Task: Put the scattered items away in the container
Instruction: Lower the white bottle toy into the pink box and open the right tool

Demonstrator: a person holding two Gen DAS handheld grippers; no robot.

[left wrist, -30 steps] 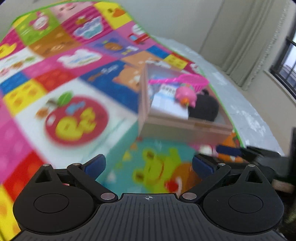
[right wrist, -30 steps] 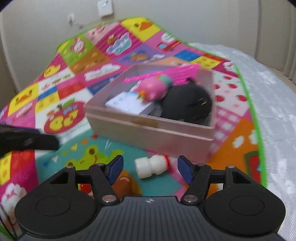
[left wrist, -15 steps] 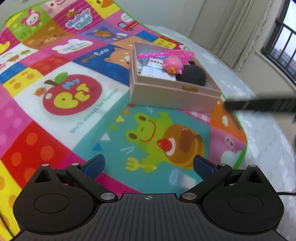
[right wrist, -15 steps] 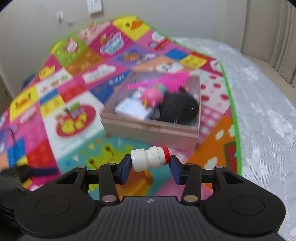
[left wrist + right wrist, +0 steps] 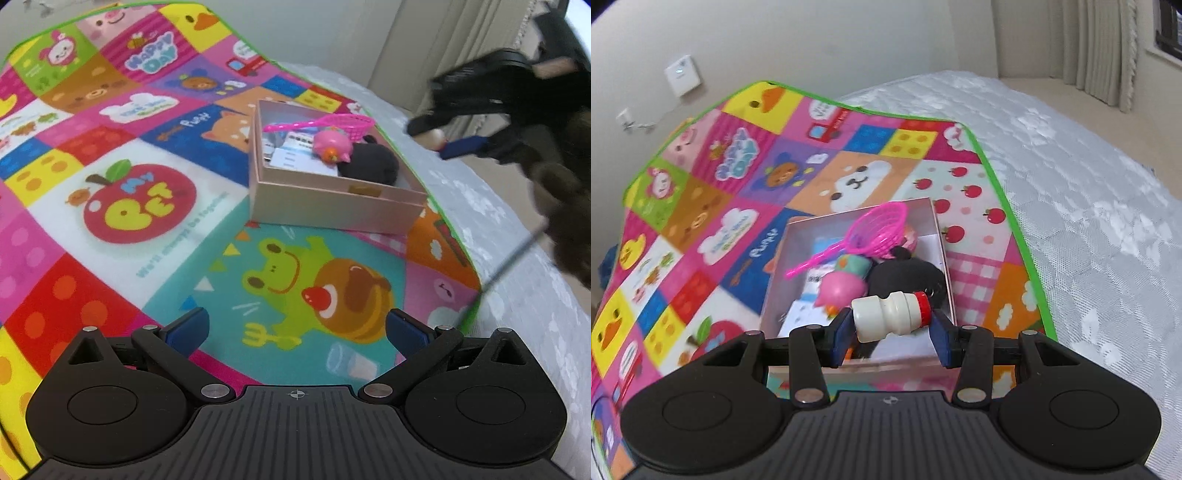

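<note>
My right gripper [image 5: 891,334] is shut on a small white bottle with a red cap [image 5: 891,316], held sideways in the air above the near side of the pink box [image 5: 941,236]. The box holds a pink net [image 5: 879,229], a pink toy [image 5: 842,290], a black plush [image 5: 908,275] and a white-blue packet. In the left wrist view the box [image 5: 332,206] lies ahead on the play mat [image 5: 129,206]. My left gripper [image 5: 295,332] is open and empty, low over the mat. The right gripper shows there, blurred, at the upper right [image 5: 443,146].
The colourful play mat [image 5: 701,221] lies on a white quilted bed [image 5: 1089,206]. A wall with a socket plate [image 5: 682,75] is behind, curtains [image 5: 1108,48] at the right. A thin cable [image 5: 513,262] hangs at the right of the left view.
My right gripper has closed on the bottle, lifted it off the mat and carried it over the box. My left gripper has drawn back from the box and stayed open.
</note>
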